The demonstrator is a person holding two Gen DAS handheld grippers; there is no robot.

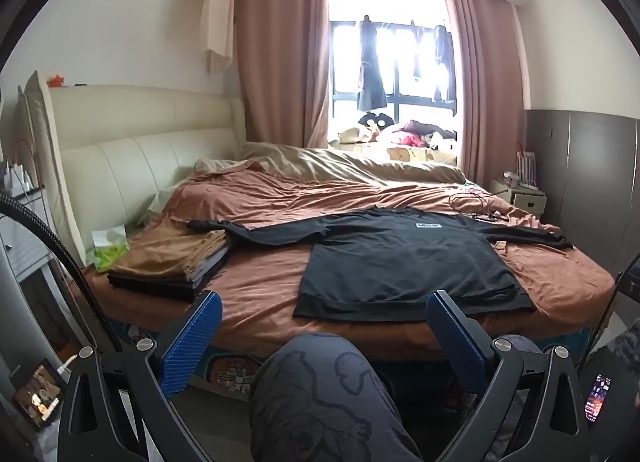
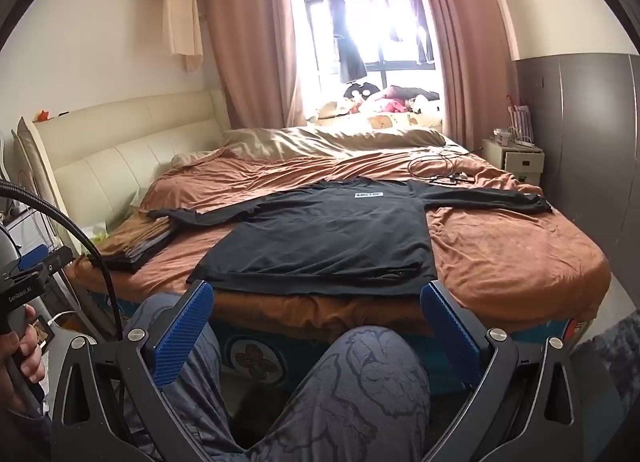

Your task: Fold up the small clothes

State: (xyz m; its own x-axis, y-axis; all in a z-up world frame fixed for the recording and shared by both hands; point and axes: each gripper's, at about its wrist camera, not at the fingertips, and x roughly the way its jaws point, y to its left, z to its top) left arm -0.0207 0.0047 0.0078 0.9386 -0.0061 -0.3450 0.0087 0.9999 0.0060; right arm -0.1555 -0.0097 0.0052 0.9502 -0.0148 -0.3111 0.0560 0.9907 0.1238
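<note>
A black long-sleeved shirt (image 1: pixel 404 258) (image 2: pixel 328 238) lies flat on the brown bedsheet, sleeves spread to both sides, a small white label on its chest. A stack of folded clothes (image 1: pixel 176 262) (image 2: pixel 136 246) sits to its left, with the left sleeve resting over it. My left gripper (image 1: pixel 324 310) hangs open in front of the bed's near edge, short of the shirt's hem, nothing between its blue pads (image 1: pixel 188 342). My right gripper (image 2: pixel 318 302) is also open and empty, below the hem, its blue pads (image 2: pixel 182 330) wide apart. The other handle shows at the left of the right wrist view.
A person's knees (image 1: pixel 320 390) (image 2: pixel 372 382) in grey patterned trousers fill the foreground. A crumpled beige duvet (image 1: pixel 344 166) lies at the bed's far side, cables (image 1: pixel 476 202) near the right sleeve, a green tissue pack (image 1: pixel 110 246) by the cream headboard (image 1: pixel 132 158), and a nightstand (image 2: pixel 516 160) at the right.
</note>
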